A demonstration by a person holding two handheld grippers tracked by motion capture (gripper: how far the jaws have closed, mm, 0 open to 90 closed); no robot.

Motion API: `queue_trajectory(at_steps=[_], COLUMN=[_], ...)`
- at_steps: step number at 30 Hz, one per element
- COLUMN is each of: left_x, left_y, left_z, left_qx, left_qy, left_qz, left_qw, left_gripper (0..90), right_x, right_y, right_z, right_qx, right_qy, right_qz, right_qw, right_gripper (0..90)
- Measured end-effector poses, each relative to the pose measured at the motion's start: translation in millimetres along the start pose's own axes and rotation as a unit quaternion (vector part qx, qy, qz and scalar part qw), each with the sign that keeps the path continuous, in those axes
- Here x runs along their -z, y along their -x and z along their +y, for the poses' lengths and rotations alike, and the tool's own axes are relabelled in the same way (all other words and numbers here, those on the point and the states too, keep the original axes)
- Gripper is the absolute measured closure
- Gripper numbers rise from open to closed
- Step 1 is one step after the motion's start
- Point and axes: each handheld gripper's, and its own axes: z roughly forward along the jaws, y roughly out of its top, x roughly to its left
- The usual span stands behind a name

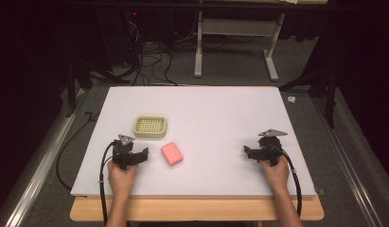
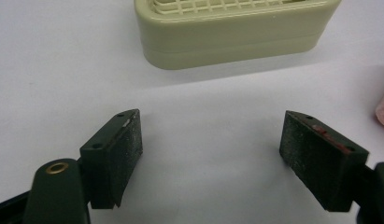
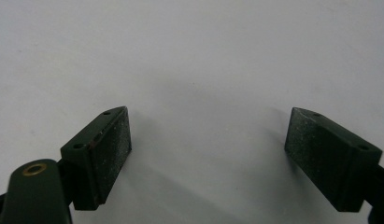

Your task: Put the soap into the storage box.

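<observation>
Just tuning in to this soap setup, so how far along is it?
Nothing looks done yet: the pink soap lies on the white table, apart from the cream soap dish, whose grid is bare. Nothing is in hand: the left hand-held gripper stands open over bare table short of the dish, and the right hand-held gripper stands open, far off. Likely still left: gripping the soap and setting it in the dish.

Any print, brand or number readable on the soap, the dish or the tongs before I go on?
None readable.
Pink soap: no lettering shows on its top in the high view.
Cream soap dish: plain walls, grid top, no marks.
Left tongs and right tongs: pads bare, no labels.
</observation>
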Motion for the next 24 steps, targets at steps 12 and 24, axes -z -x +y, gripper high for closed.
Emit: queue_trajectory(at_steps=[12,24], left_x=[0.0,-0.2], left_y=[-0.2,-0.6], left_z=[-0.2,0.7], left_qx=[0.000,0.001], left_qy=[0.001,-0.002], left_qz=[0.000,-0.002], left_qw=[1.0000,1.0000], left_gripper=[21.6,21.5], right_x=[0.0,0.0], right_y=[0.1,0.1], right_z=[-0.1,0.0], right_qx=[0.001,0.000], right_qy=[0.000,0.000], right_qz=[0.000,0.000], right_qw=[1.0000,1.0000], right_gripper=[15.1,15.1])
